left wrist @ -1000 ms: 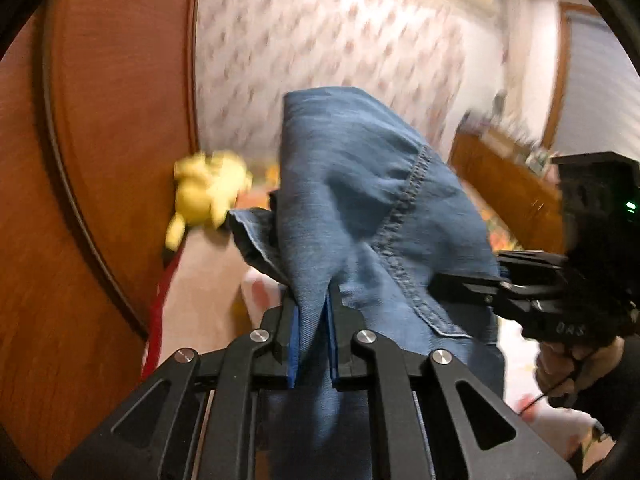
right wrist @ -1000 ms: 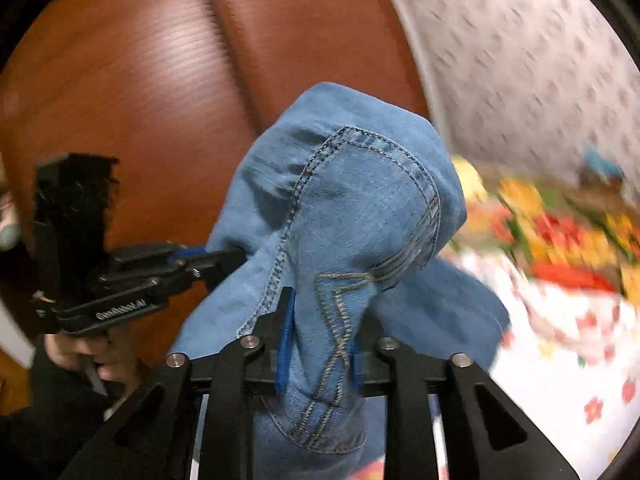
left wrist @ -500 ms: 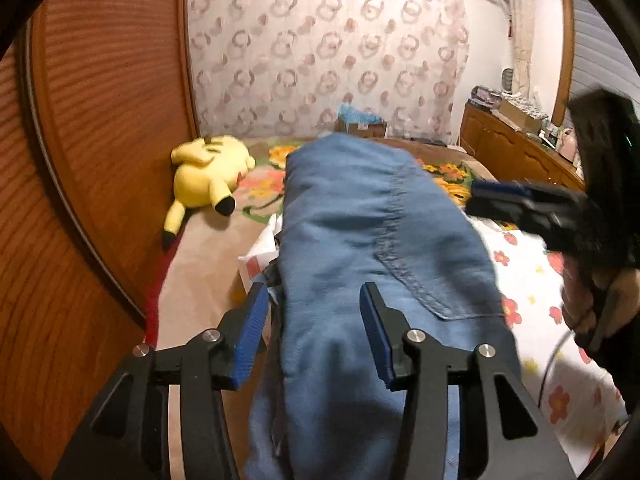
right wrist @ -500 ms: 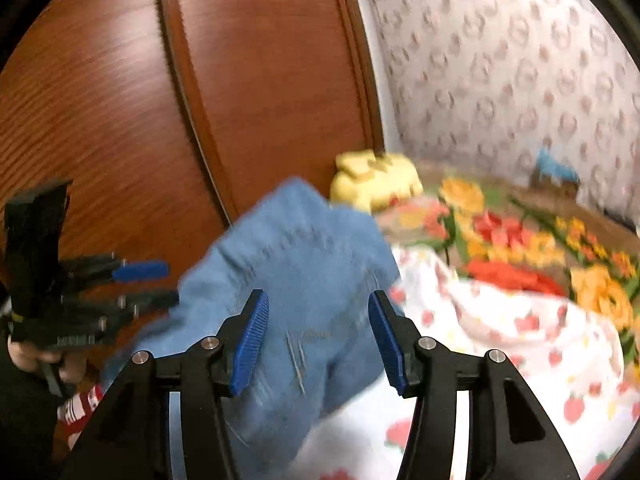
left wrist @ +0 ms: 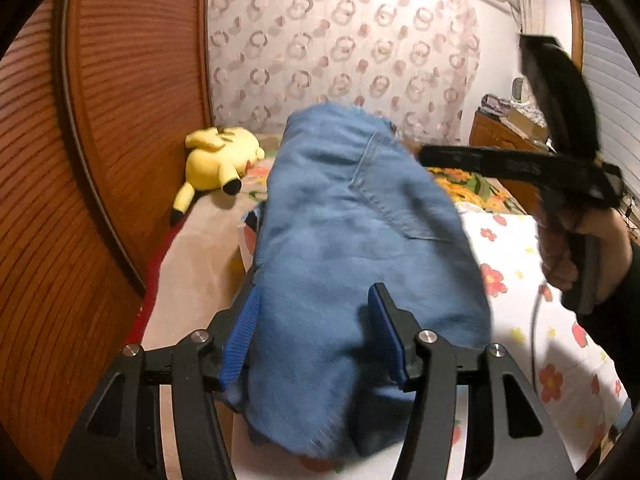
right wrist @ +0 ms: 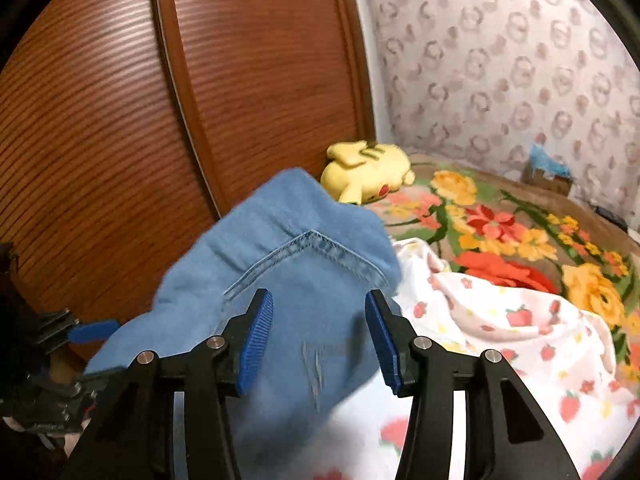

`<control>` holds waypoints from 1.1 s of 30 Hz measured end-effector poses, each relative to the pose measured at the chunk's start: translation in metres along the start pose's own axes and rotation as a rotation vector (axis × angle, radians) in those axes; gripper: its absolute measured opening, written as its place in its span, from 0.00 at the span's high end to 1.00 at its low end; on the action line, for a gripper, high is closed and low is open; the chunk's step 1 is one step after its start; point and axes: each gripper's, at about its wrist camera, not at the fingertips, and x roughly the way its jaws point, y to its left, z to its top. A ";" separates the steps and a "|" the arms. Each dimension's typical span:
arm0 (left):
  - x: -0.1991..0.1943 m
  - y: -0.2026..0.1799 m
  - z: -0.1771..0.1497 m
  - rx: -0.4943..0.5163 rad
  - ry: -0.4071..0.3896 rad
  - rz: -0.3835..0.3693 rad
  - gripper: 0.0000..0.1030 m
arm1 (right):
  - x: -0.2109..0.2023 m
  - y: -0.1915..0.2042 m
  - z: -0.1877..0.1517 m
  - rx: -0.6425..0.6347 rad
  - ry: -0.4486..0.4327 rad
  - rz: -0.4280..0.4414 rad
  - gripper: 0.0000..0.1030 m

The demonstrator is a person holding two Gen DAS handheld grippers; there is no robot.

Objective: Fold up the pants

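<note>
Pants: blue denim pants (left wrist: 352, 248) are seen bunched in a lump on the bed, over the strawberry-print sheet (right wrist: 500, 320). A back pocket seam shows on top in both wrist views.

Left gripper: the left gripper (left wrist: 316, 336) is spread wide, with its blue pads on either side of the denim. Nothing is pinched; whether the pads touch the cloth can't really be told.

Right gripper: the right gripper (right wrist: 318, 336) is spread wide too, with the pants lying between and beyond its fingers, not clamped.

Right hand: seen from the left wrist, the hand (left wrist: 580, 248) is wrapped round the right gripper's handle, to the right of the pants.

Plush: a yellow plush toy (left wrist: 218, 158) is parked beyond the pants, against the wooden wardrobe door (right wrist: 120, 140).

Blanket: a floral blanket (right wrist: 500, 232) is laid out past the pants, on the far side of the sheet.

Curtain: a patterned curtain (left wrist: 340, 48) is hung behind the pants.
</note>
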 end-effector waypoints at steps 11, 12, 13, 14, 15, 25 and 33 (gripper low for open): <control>-0.073 -0.059 0.005 0.072 -0.198 0.001 0.20 | -0.143 0.032 -0.083 0.011 -0.143 -0.087 0.51; -0.080 -0.067 0.005 0.081 -0.216 -0.005 0.20 | -0.158 0.034 -0.091 0.014 -0.155 -0.097 0.51; -0.086 -0.076 0.005 0.095 -0.234 -0.009 0.20 | -0.170 0.036 -0.097 0.016 -0.165 -0.112 0.51; -0.093 -0.086 0.005 0.113 -0.255 -0.009 0.17 | -0.179 0.037 -0.102 0.017 -0.173 -0.124 0.51; -0.099 -0.094 0.003 0.121 -0.268 -0.009 0.13 | -0.189 0.041 -0.110 0.017 -0.182 -0.136 0.50; -0.140 -0.163 -0.003 0.177 -0.326 -0.127 0.11 | -0.292 0.063 -0.170 0.056 -0.283 -0.317 0.35; -0.162 -0.202 -0.014 0.196 -0.313 -0.129 0.11 | -0.343 0.074 -0.200 0.113 -0.299 -0.446 0.34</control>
